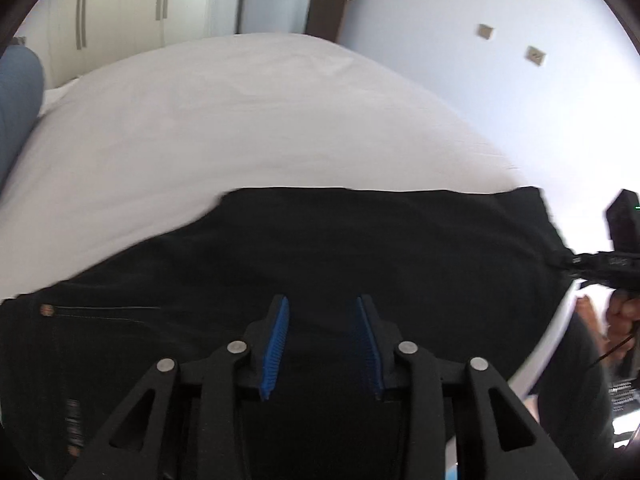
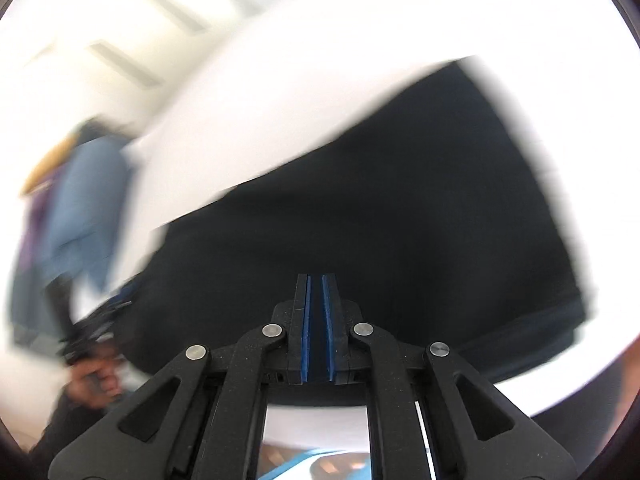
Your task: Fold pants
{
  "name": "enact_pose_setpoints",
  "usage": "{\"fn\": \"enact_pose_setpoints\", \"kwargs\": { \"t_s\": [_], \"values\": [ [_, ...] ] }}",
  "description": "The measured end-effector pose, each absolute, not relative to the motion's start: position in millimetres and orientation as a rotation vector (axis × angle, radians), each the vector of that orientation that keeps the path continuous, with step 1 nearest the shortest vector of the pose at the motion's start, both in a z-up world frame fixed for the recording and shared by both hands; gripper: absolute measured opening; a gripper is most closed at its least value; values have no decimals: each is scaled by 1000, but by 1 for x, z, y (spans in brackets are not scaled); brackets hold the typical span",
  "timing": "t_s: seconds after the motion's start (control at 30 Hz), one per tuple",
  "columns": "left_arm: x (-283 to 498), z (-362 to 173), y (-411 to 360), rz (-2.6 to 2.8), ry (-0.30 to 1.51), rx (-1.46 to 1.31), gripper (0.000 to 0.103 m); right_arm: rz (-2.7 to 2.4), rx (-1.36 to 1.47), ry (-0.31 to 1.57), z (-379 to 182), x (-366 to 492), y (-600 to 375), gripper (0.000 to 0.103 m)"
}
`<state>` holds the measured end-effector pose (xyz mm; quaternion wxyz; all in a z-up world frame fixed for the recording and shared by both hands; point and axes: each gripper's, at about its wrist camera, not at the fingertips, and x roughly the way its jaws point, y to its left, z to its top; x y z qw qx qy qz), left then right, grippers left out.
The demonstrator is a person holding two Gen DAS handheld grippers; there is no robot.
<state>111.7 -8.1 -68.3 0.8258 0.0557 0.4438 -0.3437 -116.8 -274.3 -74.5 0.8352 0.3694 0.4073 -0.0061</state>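
lay flat on the white bed (image 1: 240, 120), the black pants (image 1: 360, 248), spread along the bed's near edge with one straight folded edge facing the far side of the bed. judged to be mid-fold: one fold seemingly laid already, with a further fold yet to make.

hovered above the pants near their near edge, the left tongs (image 1: 322, 344), half open, blue ribbed pads (image 1: 276, 344) apart and nothing between them. no grip there.

sat over the pants' other end, the right tongs (image 2: 317, 328), almost shut, only a thin dark slit left between the blue pads (image 2: 306, 332). could not tell whether a thin layer of cloth was pinched in that slit; black on black, and the right wrist view badly smeared.

seen from the left wrist view at the pants' right end, the right hand (image 1: 620, 316) and its black tool.

next move, as judged: both tongs down onto an outer edge of the pants, a firm pinch through all layers, then a lift and carry across toward the opposite edge, with corners kept matched.

materials: pants of a dense matte black weave, denim-like, with a copper rivet (image 1: 47, 310) and a fine pale stitch line near the left end; likely heavy enough to drape without springing back. bed sheet smooth, soft, faintly wrinkled, likely to drag with the cloth. beyond the bed, pale wardrobe doors (image 1: 120, 4) with long handles, and a blue garment (image 1: 20, 92) to the bed's left.
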Motion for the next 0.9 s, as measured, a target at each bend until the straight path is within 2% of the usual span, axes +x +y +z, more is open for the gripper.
{"fn": "enact_pose_setpoints", "kwargs": {
  "t_s": [0.07, 0.17, 0.2, 0.23, 0.53, 0.67, 0.73, 0.77, 0.8, 0.87, 0.9],
  "values": [
    [93, -81, -41, -780, 959, 112, 45, 150, 838, 881, -85, -99, -233, 7],
    [83, -123, -68, -776, 1081, 90, 45, 178, 771, 1038, -111, -74, -175, 7],
    [77, -126, -71, -762, 1046, 118, 46, 160, 775, 1077, -122, -70, -167, 4],
    [72, -126, -70, -757, 1041, 136, 46, 140, 806, 1069, -124, -73, -169, 0],
    [32, -124, -30, -760, 1057, 122, 44, -20, 881, 1051, -119, -103, -211, 0],
    [36, -105, -9, -706, 1049, 194, 44, -235, 788, 1082, -95, -114, -216, 0],
    [45, -85, 6, -684, 1005, 164, 44, -308, 742, 1051, -71, -123, -222, 7],
    [56, -75, 19, -679, 989, 126, 47, -277, 756, 1001, -60, -122, -222, 7],
    [68, -67, 26, -670, 978, 89, 56, -233, 784, 960, -53, -119, -221, 7],
    [95, -57, 38, -625, 954, 48, 65, -124, 825, 902, -42, -97, -213, 7],
    [110, -55, 43, -605, 939, 47, 65, -82, 826, 888, -40, -84, -209, 7]
  ]
}}
